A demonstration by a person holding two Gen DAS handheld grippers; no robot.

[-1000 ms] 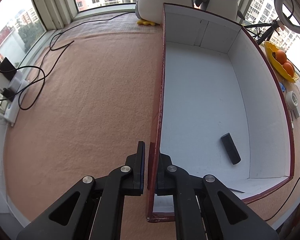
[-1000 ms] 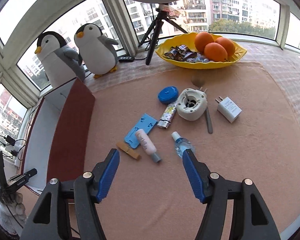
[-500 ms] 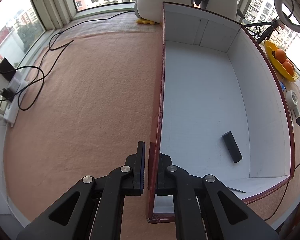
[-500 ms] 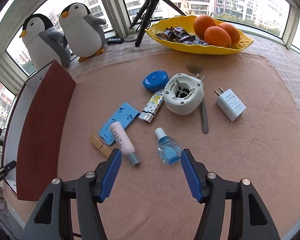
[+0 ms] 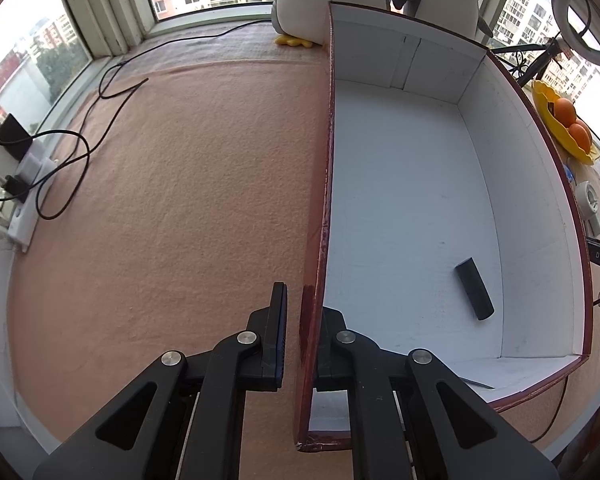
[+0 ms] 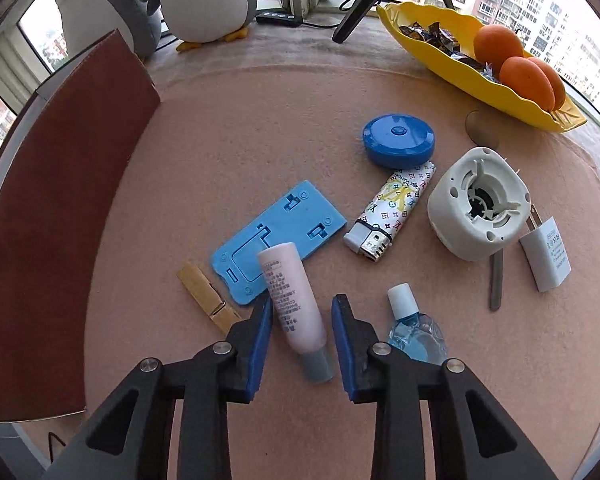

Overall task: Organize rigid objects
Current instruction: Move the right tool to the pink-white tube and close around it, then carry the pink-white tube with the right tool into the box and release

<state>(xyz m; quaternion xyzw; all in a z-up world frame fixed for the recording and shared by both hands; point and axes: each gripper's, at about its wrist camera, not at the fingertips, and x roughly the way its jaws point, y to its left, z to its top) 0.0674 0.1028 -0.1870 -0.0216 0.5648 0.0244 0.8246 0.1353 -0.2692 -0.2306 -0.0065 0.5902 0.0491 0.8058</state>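
A fuzzy salmon cloth point(image 6: 260, 120) is spread under a maroon cardboard box point(image 5: 540, 152), white inside, where a black bar point(image 5: 474, 288) lies. Its wall is pinched by the left gripper point(image 5: 302, 336). The pink smooth tube point(image 6: 292, 300), partly resting on a blue plastic plate point(image 6: 280, 236), is enclosed by the closing right gripper point(image 6: 300, 340), not yet pressed.

Your two black grippers, blue pads showing.
Left gripper point(image 5: 300, 320) and right gripper point(image 6: 300, 332): matte black linkage arms, silver rivets at six o'clock, blue-faced fingers point(image 6: 260, 344).

left gripper point(image 5: 302, 332) clamping box wall point(image 5: 327, 168), black stick point(image 5: 474, 289) inside
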